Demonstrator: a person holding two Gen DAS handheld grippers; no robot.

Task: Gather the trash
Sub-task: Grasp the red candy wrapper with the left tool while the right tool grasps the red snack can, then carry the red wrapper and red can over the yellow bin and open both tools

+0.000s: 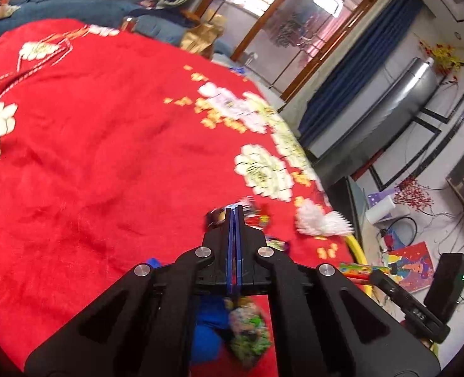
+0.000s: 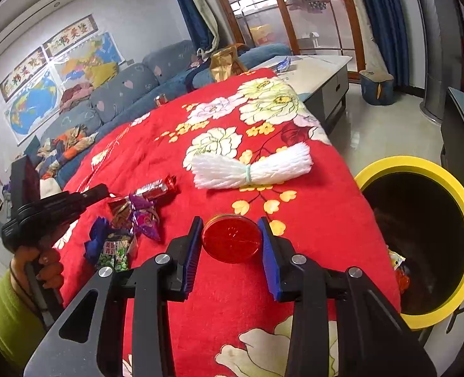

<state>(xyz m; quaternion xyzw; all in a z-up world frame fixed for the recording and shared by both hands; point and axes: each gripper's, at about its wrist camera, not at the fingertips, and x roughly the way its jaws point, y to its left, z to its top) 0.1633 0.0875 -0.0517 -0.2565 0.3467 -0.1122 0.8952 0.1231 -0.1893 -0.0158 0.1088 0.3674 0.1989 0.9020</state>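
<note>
a red plush blanket with white and yellow flowers (image 2: pixel 219 119) covers a table; the right gripper (image 2: pixel 230 242) grips a flat round red disc (image 2: pixel 232 239) between its blue pads above the blanket; to the disc's right stands a black bin with a yellow rim (image 2: pixel 458 188), some wrappers inside; beyond the disc lies a tied bundle of white foam strips (image 2: pixel 250 169); to its left lie scattered shiny sweet wrappers (image 2: pixel 144 210); the left gripper (image 1: pixel 235 212), its jaws fully closed with nothing seen between them, hovers by those wrappers.

A home living room: blue sofa (image 2: pixel 118 94), wall maps (image 2: pixel 43 100), curtained glass doors (image 2: pixel 310 9).
</note>
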